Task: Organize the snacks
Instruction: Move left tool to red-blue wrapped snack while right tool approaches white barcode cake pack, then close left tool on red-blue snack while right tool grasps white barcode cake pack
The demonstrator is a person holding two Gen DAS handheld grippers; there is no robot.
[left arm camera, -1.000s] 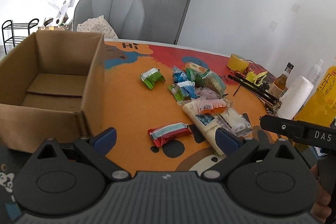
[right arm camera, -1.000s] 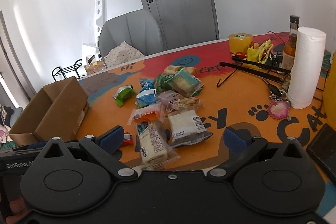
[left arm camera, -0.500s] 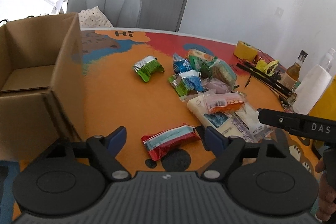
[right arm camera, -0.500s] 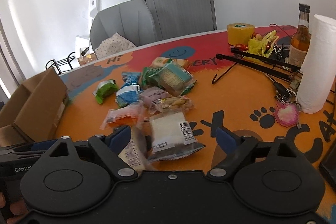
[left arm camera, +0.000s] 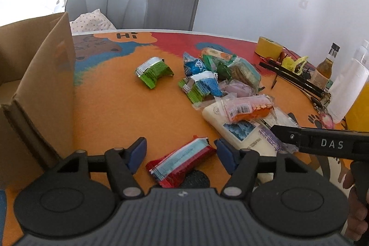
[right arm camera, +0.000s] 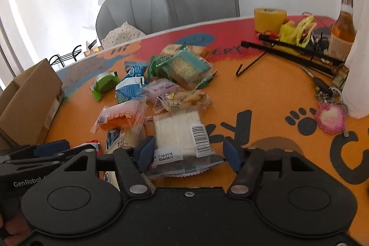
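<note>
A pile of wrapped snacks [left arm camera: 221, 89] lies on the orange table mat [left arm camera: 129, 112]. My left gripper [left arm camera: 181, 155] is open, its fingers on either side of a red and light-blue snack bar [left arm camera: 182, 161] lying on the mat. My right gripper [right arm camera: 188, 152] is open around the near end of a white packaged cake with a barcode [right arm camera: 178, 130]. A brown cardboard box [left arm camera: 34, 89] stands open at the left; it also shows in the right wrist view [right arm camera: 30, 105]. The right gripper's black body [left arm camera: 322, 142] shows in the left wrist view.
A paper towel roll [right arm camera: 359, 57], a brown bottle [right arm camera: 343, 24], a yellow tape roll [right arm camera: 269, 15], a black metal hanger [right arm camera: 288, 50] and a pink keychain [right arm camera: 331, 118] crowd the right side. A grey chair [left arm camera: 108, 1] stands behind the table.
Both grippers have moved forward and down. The left now straddles the red bar and the right straddles the white cake. The jaws of both have narrowed somewhat.
</note>
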